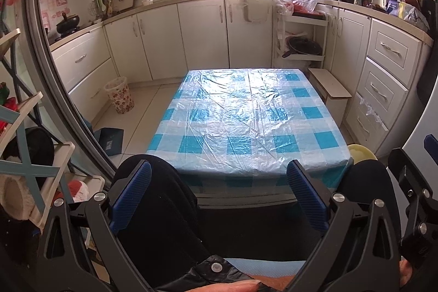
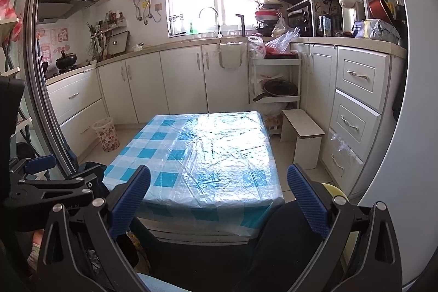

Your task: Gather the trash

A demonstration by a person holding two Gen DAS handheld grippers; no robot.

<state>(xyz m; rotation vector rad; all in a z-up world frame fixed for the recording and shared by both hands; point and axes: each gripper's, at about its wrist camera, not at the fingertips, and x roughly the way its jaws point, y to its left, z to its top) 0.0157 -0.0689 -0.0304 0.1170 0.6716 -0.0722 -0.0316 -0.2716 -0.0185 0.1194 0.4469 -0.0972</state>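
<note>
Both claws sit low over the person's lap, spread wide with nothing between the blue pads: the left claw (image 1: 219,190) and the right claw (image 2: 219,196) are both released and empty. Straight ahead of them stands the tabletop (image 1: 246,114), covered by a blue-and-white checked cloth under a clear plastic sheet, and its surface shows no trash at all. The one thing that plainly belongs to the job is the flowered waste basket (image 1: 119,95), on the floor well ahead and to the left of the left claw, against the lower cabinets. A dark blue box (image 1: 111,141) lies on the floor nearer, also to the left; whether it counts as trash I cannot tell. Judging by this, the work is at its very start, or between pickups, with the step in hand being a search. The next move calls for swinging the claws off the lap and toward the floor on the left to find something to gather, then carrying it to the basket
</note>
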